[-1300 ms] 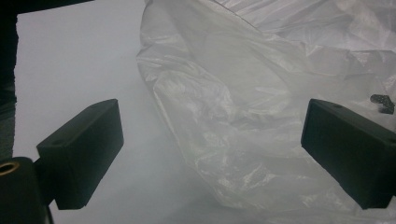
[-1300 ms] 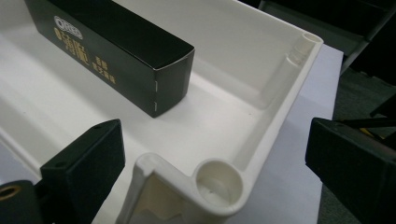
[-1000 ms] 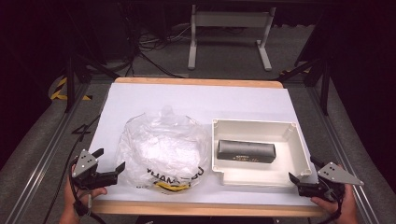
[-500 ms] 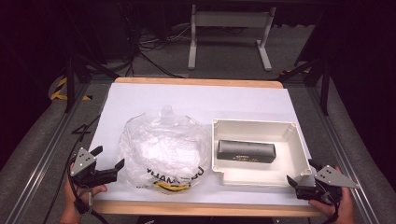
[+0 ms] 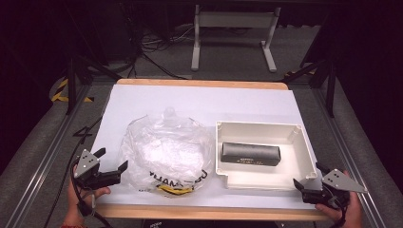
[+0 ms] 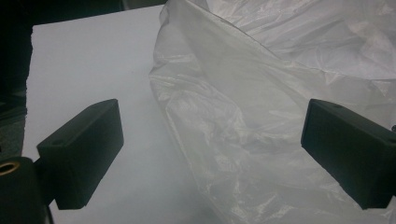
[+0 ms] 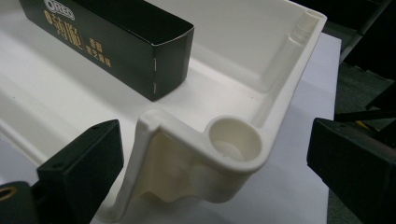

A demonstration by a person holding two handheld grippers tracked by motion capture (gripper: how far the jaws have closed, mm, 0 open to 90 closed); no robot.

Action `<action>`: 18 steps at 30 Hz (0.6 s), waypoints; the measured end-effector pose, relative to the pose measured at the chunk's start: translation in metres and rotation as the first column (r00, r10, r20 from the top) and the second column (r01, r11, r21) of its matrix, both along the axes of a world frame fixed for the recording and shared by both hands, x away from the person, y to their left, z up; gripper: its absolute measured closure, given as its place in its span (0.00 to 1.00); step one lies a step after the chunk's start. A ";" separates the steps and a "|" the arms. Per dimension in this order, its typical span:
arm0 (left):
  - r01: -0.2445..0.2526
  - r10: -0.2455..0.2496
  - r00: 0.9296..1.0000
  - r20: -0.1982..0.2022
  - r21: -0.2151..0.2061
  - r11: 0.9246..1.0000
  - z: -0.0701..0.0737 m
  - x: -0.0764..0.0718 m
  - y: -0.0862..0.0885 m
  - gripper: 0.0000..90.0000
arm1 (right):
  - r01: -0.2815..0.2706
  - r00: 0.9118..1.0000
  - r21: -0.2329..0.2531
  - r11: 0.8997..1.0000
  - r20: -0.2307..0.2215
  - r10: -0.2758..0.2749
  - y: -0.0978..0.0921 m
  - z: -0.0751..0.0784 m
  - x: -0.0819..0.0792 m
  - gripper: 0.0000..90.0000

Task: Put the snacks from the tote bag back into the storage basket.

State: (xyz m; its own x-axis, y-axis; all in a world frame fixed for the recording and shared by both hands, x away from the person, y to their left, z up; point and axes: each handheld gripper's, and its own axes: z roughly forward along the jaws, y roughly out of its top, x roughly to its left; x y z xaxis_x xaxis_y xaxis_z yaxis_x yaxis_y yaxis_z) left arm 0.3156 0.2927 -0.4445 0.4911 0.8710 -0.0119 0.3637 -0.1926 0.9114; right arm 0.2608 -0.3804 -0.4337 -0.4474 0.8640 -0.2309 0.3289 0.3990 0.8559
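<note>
- your right gripper has eased in to the white tray's near right corner, jaws spread wide, holding nothing.
- your left gripper, released too, waits beside the clear plastic bag near the table's front edge.
- the black oreo box lies inside the tray.

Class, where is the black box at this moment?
In the high view, the black box lies flat inside the white tray on the table's right side, with the plastic bag to the tray's left.
</note>
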 end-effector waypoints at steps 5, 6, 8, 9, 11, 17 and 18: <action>0.000 0.000 1.000 0.006 0.007 1.000 0.001 0.001 -0.001 0.07 | -0.004 1.000 0.009 1.000 0.000 0.004 -0.001 0.000 0.000 0.05; 0.001 -0.001 1.000 0.005 0.005 1.000 0.001 0.000 -0.001 0.07 | -0.001 1.000 0.001 1.000 0.002 0.001 -0.001 0.000 0.000 0.05; -0.001 0.001 1.000 0.005 0.007 1.000 0.001 0.000 -0.001 0.07 | -0.002 1.000 0.009 1.000 0.004 0.002 -0.001 0.000 -0.001 0.05; 0.000 0.000 1.000 0.004 0.005 1.000 0.001 0.000 -0.001 0.07 | -0.002 1.000 0.007 1.000 0.003 0.002 -0.001 0.000 -0.001 0.05; 0.003 -0.003 1.000 0.003 0.006 1.000 0.001 0.000 -0.001 0.07 | 0.002 1.000 -0.003 1.000 0.005 -0.002 -0.001 0.000 -0.001 0.05; 0.004 -0.004 1.000 0.008 0.005 1.000 0.001 0.001 -0.002 0.07 | 0.002 1.000 -0.009 1.000 0.005 -0.002 0.000 0.001 -0.001 0.05; 0.004 -0.004 1.000 0.008 0.002 1.000 0.001 0.002 -0.002 0.07 | 0.002 1.000 -0.008 1.000 0.005 -0.002 -0.001 0.000 -0.001 0.05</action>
